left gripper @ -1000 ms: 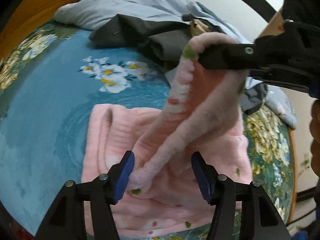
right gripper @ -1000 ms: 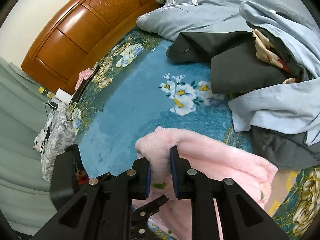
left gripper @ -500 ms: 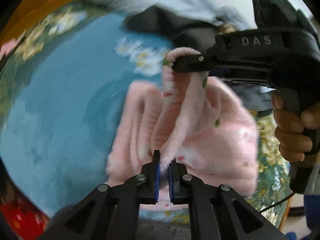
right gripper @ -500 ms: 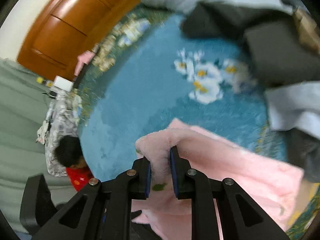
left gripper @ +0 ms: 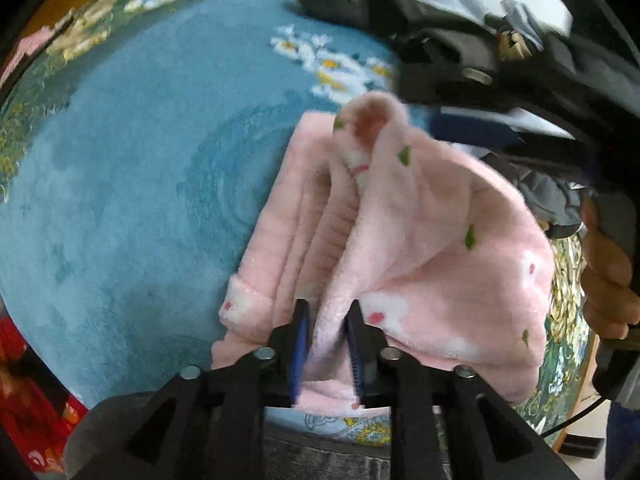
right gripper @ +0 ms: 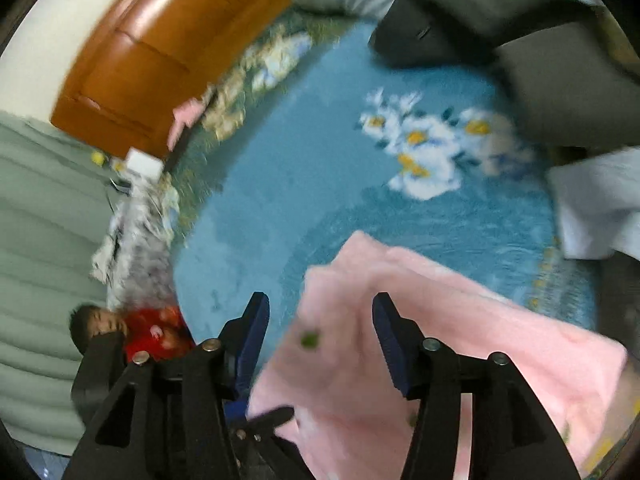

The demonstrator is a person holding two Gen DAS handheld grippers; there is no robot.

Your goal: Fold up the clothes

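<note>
Pink fleece point(left gripper: 420, 240) now hangs from the left gripper point(left gripper: 326, 320) alone, clamped. The right gripper point(right gripper: 320, 338) has just spread apart, releasing its fold.

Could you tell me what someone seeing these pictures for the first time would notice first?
The fluffy pink garment dominates, bunched in the middle of a blue floral bedspread. The left tool is shut on a fold of it at the near edge, while the right tool stands open over its far corner. A heap of dark and pale blue clothes lies behind, by the wooden headboard.
</note>
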